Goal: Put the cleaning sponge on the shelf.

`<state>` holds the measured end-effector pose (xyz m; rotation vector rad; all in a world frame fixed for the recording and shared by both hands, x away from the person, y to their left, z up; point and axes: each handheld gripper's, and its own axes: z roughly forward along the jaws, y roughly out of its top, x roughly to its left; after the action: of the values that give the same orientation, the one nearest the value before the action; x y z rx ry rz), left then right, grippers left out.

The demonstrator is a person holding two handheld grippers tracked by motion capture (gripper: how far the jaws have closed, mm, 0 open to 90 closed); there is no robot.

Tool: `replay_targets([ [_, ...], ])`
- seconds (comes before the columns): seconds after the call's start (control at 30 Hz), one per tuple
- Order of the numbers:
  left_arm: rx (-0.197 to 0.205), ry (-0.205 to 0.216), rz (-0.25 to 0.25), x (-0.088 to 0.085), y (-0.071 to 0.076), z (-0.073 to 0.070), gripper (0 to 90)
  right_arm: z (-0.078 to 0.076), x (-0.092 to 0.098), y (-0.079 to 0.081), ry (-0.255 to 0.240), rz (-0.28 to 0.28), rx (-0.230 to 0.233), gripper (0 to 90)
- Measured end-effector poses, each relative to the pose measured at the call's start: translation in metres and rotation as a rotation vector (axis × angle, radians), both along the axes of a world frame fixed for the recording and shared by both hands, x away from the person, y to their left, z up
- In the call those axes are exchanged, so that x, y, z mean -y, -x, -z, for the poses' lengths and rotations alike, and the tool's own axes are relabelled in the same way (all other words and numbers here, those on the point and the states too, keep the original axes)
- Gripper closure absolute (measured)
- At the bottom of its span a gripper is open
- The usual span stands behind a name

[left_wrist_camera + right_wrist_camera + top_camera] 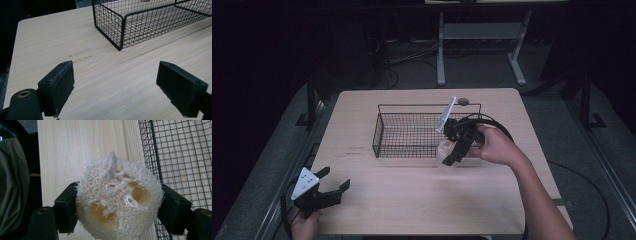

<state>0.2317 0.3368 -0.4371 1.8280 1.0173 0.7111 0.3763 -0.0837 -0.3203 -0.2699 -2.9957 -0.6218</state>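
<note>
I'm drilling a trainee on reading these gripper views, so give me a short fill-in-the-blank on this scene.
1. The right gripper is shut on a pale, fibrous ____.
2. The black wire basket stands on a ____ table.
3. The left gripper has its jaws ____, with nothing between them.
4. In the high view, the left gripper sits near the table's front ____ corner.

Missing words: loofah sponge; wooden; open; left

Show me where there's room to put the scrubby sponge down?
The wire basket looks bare inside. The table is bare between the basket's near side and the left gripper. It's crowded by the basket's right end, where the right gripper holds the loofah.
</note>
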Motion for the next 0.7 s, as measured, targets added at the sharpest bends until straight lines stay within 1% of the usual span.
replay_targets([
  [0.07, 0.000, -0.001, 0.000, 0.000, 0.000, 0.000, 13.9, -0.001, 0.000, -0.002, 0.000, -0.001, 0.003, 27.1],
  [0.17, 0.001, 0.004, -0.003, 0.000, 0.000, 0.000, 14.0, -0.004, 0.001, -0.008, -0.037, 0.004, -0.010, 27.1],
  [0.2, 0.001, 0.005, -0.004, -0.001, 0.000, 0.000, 13.9, -0.003, 0.001, -0.010, -0.037, 0.009, -0.008, 27.1],
  [0.5, -0.002, 0.003, -0.002, -0.001, 0.000, 0.000, 14.0, -0.003, -0.002, -0.021, -0.007, 0.022, -0.010, 27.1],
  [0.6, 0.000, 0.005, -0.002, -0.001, 0.000, 0.000, 13.9, -0.003, -0.004, -0.028, -0.005, 0.028, -0.017, 27.1],
  [0.63, -0.001, 0.005, -0.002, -0.001, 0.000, 0.000, 13.9, -0.003, -0.004, -0.030, 0.004, 0.033, -0.016, 27.1],
  [0.67, -0.002, 0.008, -0.005, -0.001, 0.000, 0.001, 13.9, -0.003, -0.004, -0.031, 0.002, 0.033, -0.016, 27.1],
  [0.7, -0.003, 0.009, -0.004, -0.001, -0.001, 0.001, 14.0, -0.003, -0.003, -0.033, -0.014, 0.038, -0.022, 27.1],
])
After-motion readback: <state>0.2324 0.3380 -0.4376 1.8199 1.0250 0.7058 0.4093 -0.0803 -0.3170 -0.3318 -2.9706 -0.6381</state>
